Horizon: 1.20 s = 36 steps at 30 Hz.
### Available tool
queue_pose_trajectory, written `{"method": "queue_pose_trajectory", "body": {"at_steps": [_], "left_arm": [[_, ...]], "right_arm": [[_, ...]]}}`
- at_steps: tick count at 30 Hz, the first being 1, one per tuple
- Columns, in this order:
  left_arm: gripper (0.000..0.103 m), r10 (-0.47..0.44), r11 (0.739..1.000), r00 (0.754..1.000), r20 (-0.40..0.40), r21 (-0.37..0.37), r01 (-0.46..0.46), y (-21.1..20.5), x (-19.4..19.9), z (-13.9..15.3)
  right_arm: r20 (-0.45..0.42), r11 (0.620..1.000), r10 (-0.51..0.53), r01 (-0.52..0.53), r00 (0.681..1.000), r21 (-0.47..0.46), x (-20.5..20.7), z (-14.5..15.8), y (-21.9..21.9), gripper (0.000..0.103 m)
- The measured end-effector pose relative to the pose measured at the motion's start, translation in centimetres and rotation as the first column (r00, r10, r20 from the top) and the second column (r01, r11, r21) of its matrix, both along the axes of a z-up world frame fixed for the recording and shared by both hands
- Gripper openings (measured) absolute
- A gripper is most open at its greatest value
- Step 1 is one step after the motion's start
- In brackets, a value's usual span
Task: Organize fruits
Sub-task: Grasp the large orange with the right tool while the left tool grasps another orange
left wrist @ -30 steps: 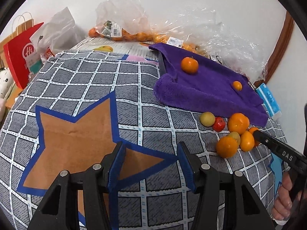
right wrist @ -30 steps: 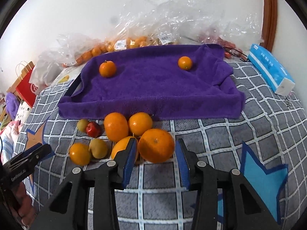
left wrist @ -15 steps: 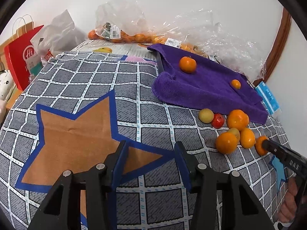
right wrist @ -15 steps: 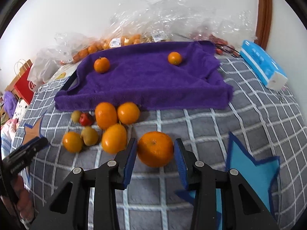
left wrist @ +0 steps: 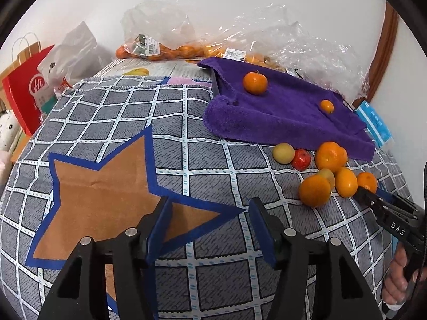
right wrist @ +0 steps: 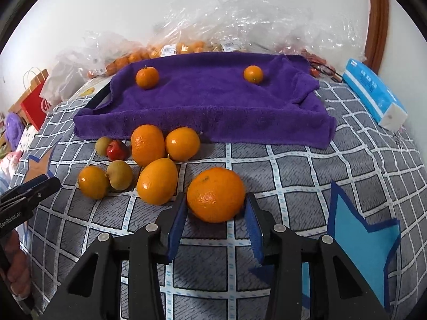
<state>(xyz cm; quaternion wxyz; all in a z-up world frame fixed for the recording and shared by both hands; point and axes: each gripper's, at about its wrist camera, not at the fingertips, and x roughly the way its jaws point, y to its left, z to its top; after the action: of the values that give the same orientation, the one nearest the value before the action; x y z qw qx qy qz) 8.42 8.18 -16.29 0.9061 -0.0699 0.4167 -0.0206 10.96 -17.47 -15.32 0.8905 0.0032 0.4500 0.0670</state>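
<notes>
My right gripper [right wrist: 214, 213] is shut on a large orange [right wrist: 215, 194] and holds it just above the checked cloth. It also shows in the left wrist view [left wrist: 367, 182]. A pile of oranges [right wrist: 157, 181], small yellow fruits [right wrist: 119, 174] and a red fruit [right wrist: 117, 150] lies in front of the purple towel [right wrist: 213, 106]. Two small oranges [right wrist: 147, 76] [right wrist: 253, 73] sit on the towel. My left gripper [left wrist: 210, 229] is open and empty over the brown star, left of the pile.
Clear plastic bags of oranges [right wrist: 186, 48] lie behind the towel against the wall. A blue tissue pack [right wrist: 373, 98] lies at the right. A red paper bag [left wrist: 24, 93] stands past the left edge. The checked cloth [left wrist: 186, 160] covers the surface.
My right gripper closed on the large orange and pulled it back and right, away from the pile. My left gripper shifted only slightly and stayed open.
</notes>
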Motion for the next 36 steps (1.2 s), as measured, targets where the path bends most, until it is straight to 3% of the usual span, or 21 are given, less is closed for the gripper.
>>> {"method": "queue_pose_trajectory", "body": {"at_steps": [2,4,5,10,16,21,22,23,28,33,36], "left_arm": [[0.056,-0.011,1.000,1.000,0.006,0.002,0.011,-0.2,-0.2,0.2],[0.044,-0.027,1.000,1.000,0.000,-0.003,0.027,-0.5,-0.3,0.5],[0.043,-0.046,0.999,0.999,-0.003,-0.017,0.046,-0.9,-0.4,0.8],[0.045,-0.148,0.986,0.988,0.042,-0.072,0.151,-3.4,-0.4,2.4],[0.049,-0.232,0.972,0.972,0.027,-0.032,0.233,-7.2,0.5,2.2],[0.048,-0.220,0.974,0.975,-0.021,-0.062,0.219,-8.2,1.7,1.1],[0.036,-0.214,0.976,0.976,-0.036,-0.051,0.212,-8.4,2.0,0.8],[0.034,-0.220,0.975,0.975,-0.044,-0.042,0.218,-8.6,2.2,0.6],[0.034,-0.231,0.973,0.973,-0.014,-0.028,0.230,-7.7,1.1,1.8],[0.034,-0.166,0.983,0.985,-0.054,0.068,0.169,-6.0,0.7,1.5],[0.034,-0.144,0.988,0.988,-0.053,0.047,0.146,-4.9,0.6,0.9]], "right_arm": [[0.009,1.000,0.001,-0.001,1.000,-0.019,-0.1,0.0,0.0,0.042],[0.019,0.999,-0.005,0.006,1.000,-0.043,-0.5,0.2,-0.4,0.042],[0.021,0.999,-0.009,0.010,1.000,-0.046,-0.7,0.2,-0.7,0.042],[0.018,0.999,-0.044,0.044,0.999,-0.019,-1.8,0.2,-2.6,0.042],[0.027,0.998,-0.069,0.068,0.997,0.009,-2.1,0.1,-3.4,0.042],[0.051,0.998,-0.053,0.054,0.997,-0.014,-2.5,0.4,-2.9,0.042],[0.053,0.999,-0.047,0.048,0.997,-0.011,-2.5,0.4,-2.8,0.042],[0.053,0.999,-0.045,0.045,0.998,-0.009,-2.5,0.4,-2.8,0.042],[0.048,0.999,-0.051,0.051,0.998,0.004,-2.6,0.3,-3.1,0.042],[0.031,0.999,-0.051,0.050,0.998,0.010,-2.3,0.1,-3.1,0.042],[0.026,0.999,-0.048,0.048,0.998,0.011,-2.2,0.1,-3.0,0.042]]}}
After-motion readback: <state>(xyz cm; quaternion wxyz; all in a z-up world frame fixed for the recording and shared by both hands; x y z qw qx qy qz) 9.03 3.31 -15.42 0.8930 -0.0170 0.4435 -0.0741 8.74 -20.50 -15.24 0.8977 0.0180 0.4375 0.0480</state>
